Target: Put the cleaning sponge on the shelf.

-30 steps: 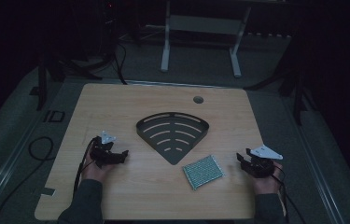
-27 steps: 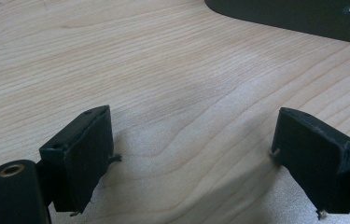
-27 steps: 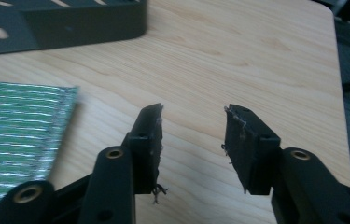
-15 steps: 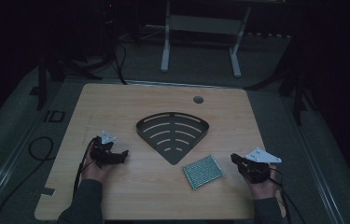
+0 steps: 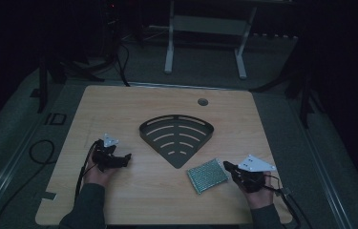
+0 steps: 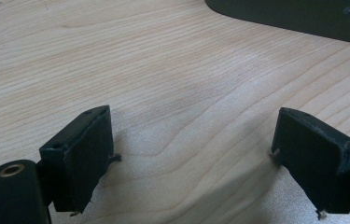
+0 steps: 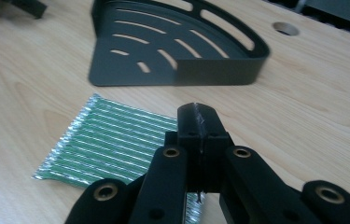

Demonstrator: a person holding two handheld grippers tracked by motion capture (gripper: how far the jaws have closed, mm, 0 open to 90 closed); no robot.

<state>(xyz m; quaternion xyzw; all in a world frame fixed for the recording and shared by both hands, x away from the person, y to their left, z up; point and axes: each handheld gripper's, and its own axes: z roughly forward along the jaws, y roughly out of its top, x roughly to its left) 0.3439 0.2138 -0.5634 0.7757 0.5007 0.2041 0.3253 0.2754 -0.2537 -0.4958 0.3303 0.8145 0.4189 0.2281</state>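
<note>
Right gripper (image 5: 227, 165) is now seen with its jaws brought fully together, having just been closing over the last second, and nothing is caught between them. Compared with a second ago, it has been carried inward across the table (image 5: 119, 105) toward the green ribbed pouch (image 5: 207, 175), which has not been shifted from its spot. From the right gripper view the closed tips (image 7: 196, 122) are held just above the near edge of the pouch (image 7: 109, 142); whether contact is made cannot be told. The pouch is laid flat on the wood, just in front of and to the left of those tips in the high view, and just below the point of the black fan-shaped rack (image 5: 176, 138). Left gripper (image 5: 125, 157) is kept where it was, resting low over bare wood with its jaws spread wide apart (image 6: 189, 154) and nothing held, well apart from the pouch, the rack's edge (image 6: 303, 18) seen beyond it
</note>
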